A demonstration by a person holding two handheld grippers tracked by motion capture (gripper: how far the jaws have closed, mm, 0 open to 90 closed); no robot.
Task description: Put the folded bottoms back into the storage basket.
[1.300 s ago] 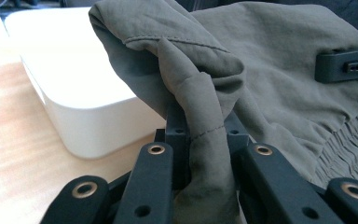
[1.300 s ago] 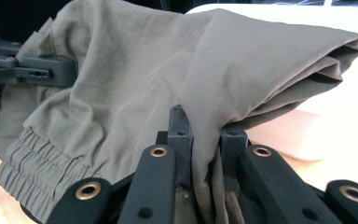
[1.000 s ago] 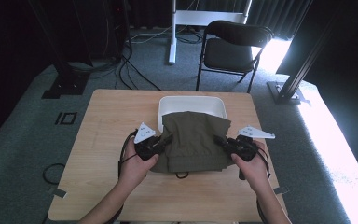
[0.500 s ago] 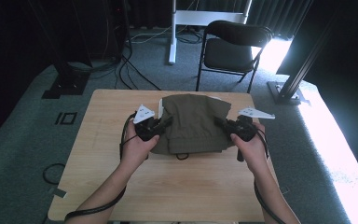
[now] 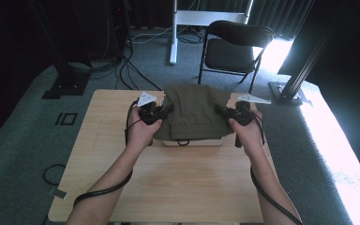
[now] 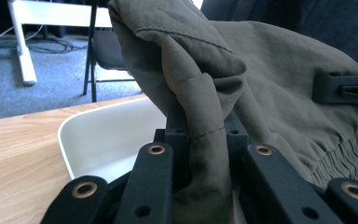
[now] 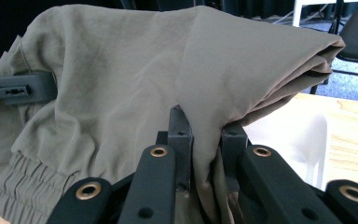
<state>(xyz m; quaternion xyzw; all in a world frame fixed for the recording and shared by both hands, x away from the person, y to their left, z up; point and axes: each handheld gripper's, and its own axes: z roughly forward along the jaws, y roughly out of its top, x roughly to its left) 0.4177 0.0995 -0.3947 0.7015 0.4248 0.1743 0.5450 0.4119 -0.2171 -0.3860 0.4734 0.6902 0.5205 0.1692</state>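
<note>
Olive garment [image 5: 194, 110], no readable label, pinched by left hand-held gripper [image 5: 165, 111] and right hand-held gripper [image 5: 221, 111].

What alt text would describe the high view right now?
Two hand-held grippers, left gripper and right gripper, hold a folded olive-green garment by its sides above a white bin on a wooden table. A black folding chair stands beyond.

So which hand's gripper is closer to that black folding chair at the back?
Right. The right gripper grips the cloth just below the chair; the left gripper sits farther left.
</note>
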